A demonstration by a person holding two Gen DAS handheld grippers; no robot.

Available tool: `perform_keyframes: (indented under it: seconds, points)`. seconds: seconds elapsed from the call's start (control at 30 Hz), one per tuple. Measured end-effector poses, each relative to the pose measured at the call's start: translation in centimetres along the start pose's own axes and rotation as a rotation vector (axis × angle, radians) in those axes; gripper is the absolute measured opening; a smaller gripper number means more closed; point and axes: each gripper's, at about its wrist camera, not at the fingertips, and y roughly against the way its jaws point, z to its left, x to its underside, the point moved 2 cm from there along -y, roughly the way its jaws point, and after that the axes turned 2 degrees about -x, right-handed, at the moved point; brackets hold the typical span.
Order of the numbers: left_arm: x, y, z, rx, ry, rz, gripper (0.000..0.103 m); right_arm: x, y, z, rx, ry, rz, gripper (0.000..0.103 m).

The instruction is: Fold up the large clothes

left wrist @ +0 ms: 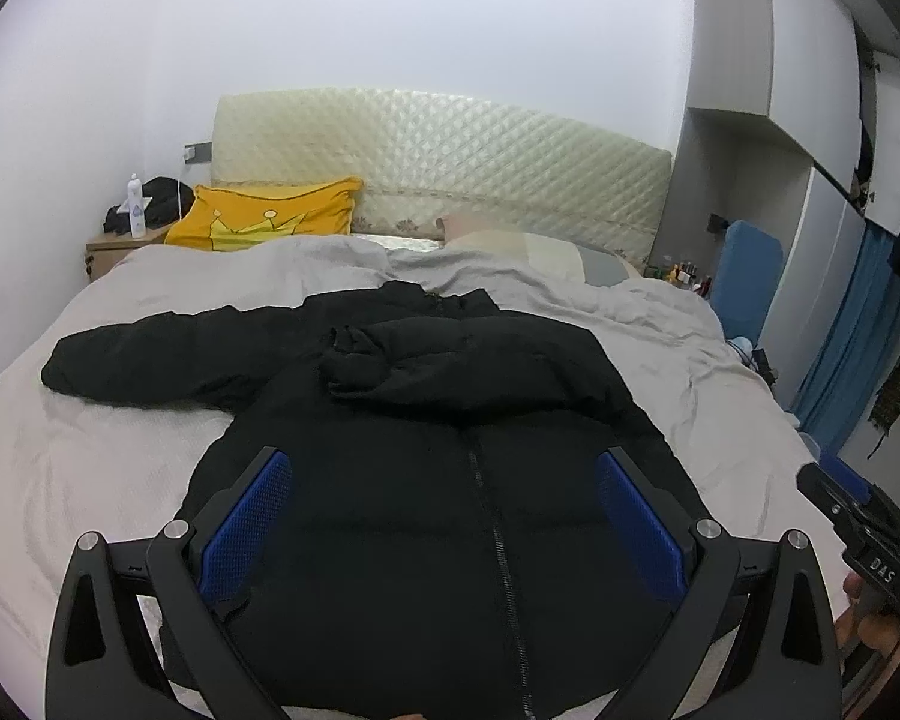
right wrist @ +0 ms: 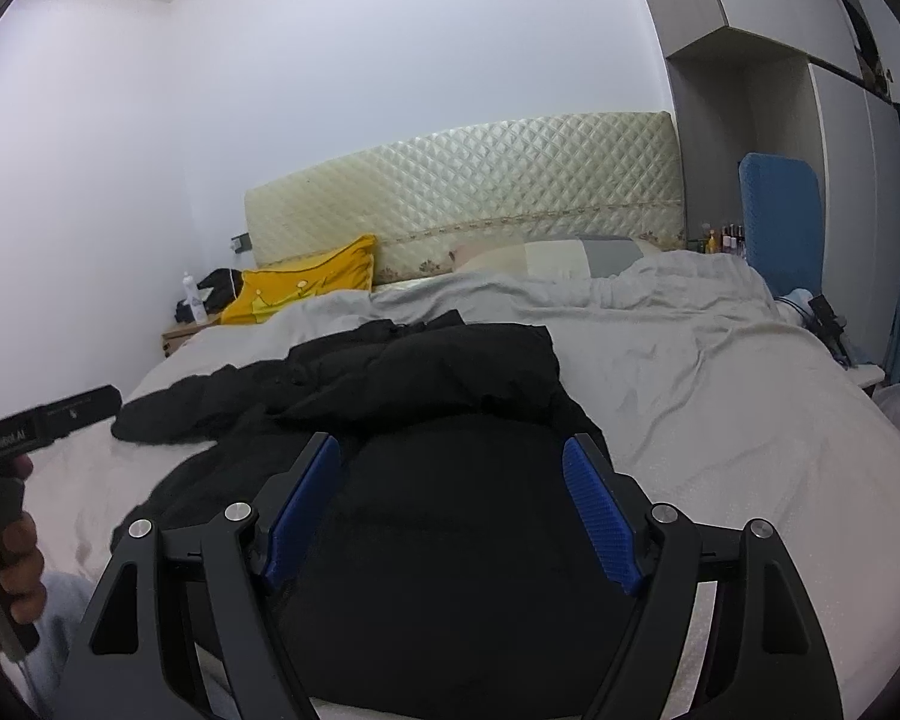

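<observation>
A black puffer jacket (left wrist: 426, 480) lies front up on the bed, zipper down its middle. Its right sleeve is folded across the chest; its left sleeve (left wrist: 150, 360) stretches out to the left. My left gripper (left wrist: 444, 468) is open and empty above the jacket's lower body. My right gripper (right wrist: 450, 462) is open and empty above the jacket (right wrist: 450, 540) near its right side. The right gripper's body shows at the right edge of the left wrist view (left wrist: 858, 528); the left one shows at the left edge of the right wrist view (right wrist: 42, 420).
The bed has a grey sheet (left wrist: 90, 468), a yellow pillow (left wrist: 264, 216) and a quilted headboard (left wrist: 450, 162). A nightstand with a bottle (left wrist: 135, 207) stands back left. A blue chair (left wrist: 744, 276), wardrobe and blue curtain (left wrist: 852, 330) are to the right.
</observation>
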Motion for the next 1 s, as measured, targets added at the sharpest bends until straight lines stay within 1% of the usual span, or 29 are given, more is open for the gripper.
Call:
perform_keyframes:
  seconds: [0.1,0.2,0.3,0.37,0.43,0.5,0.53,0.63,0.73,0.8,0.83,0.9,0.93,1.0]
  points:
    - [-0.6,-0.4,1.3,0.002,0.015,0.005,0.101,0.1,0.0,0.0,-0.006,-0.002,0.0,0.079]
    - [-1.7,-1.3,3.7,0.0,0.044,0.007,0.101,0.2,0.0,0.0,-0.009,0.006,-0.001,0.081]
    - [-3.3,-2.7,7.2,0.0,0.083,-0.001,0.101,0.5,0.0,0.3,-0.008,0.014,-0.007,0.082]
    - [-4.3,-4.0,9.7,-0.024,0.092,0.006,0.101,0.7,0.1,0.4,-0.001,0.017,-0.014,0.083]
    - [-5.2,-5.6,12.1,-0.044,0.088,0.048,0.101,1.0,0.1,0.5,0.009,0.021,-0.025,0.086]
    - [-5.9,-7.0,14.7,-0.057,0.098,0.094,0.101,1.1,-0.1,0.6,0.019,0.025,-0.025,0.094]
    - [-6.4,-7.5,16.3,-0.071,0.095,0.1,0.101,1.2,-0.2,0.6,0.021,0.026,-0.024,0.097]
    - [-7.4,-8.7,20.6,-0.113,0.104,0.104,0.101,1.4,-0.6,0.6,0.034,0.037,-0.025,0.098]
    - [-8.3,-10.2,25.9,-0.135,0.167,0.112,0.101,1.6,-1.0,0.6,0.041,0.034,-0.027,0.1]
    - [-8.6,-11.7,30.1,-0.142,0.236,0.128,0.101,1.7,-1.2,0.7,0.056,0.038,-0.031,0.102]
    - [-8.6,-12.3,31.4,-0.144,0.257,0.136,0.101,1.7,-1.5,0.7,0.061,0.04,-0.028,0.103]
    - [-8.0,-14.1,35.4,-0.151,0.333,0.154,0.101,1.8,-1.9,0.7,0.07,0.039,-0.022,0.103]
    - [-7.8,-14.7,36.6,-0.152,0.355,0.157,0.101,1.8,-2.2,0.7,0.074,0.036,-0.017,0.103]
    - [-6.8,-16.4,40.3,-0.14,0.444,0.165,0.101,1.9,-2.9,0.8,0.086,0.028,-0.001,0.103]
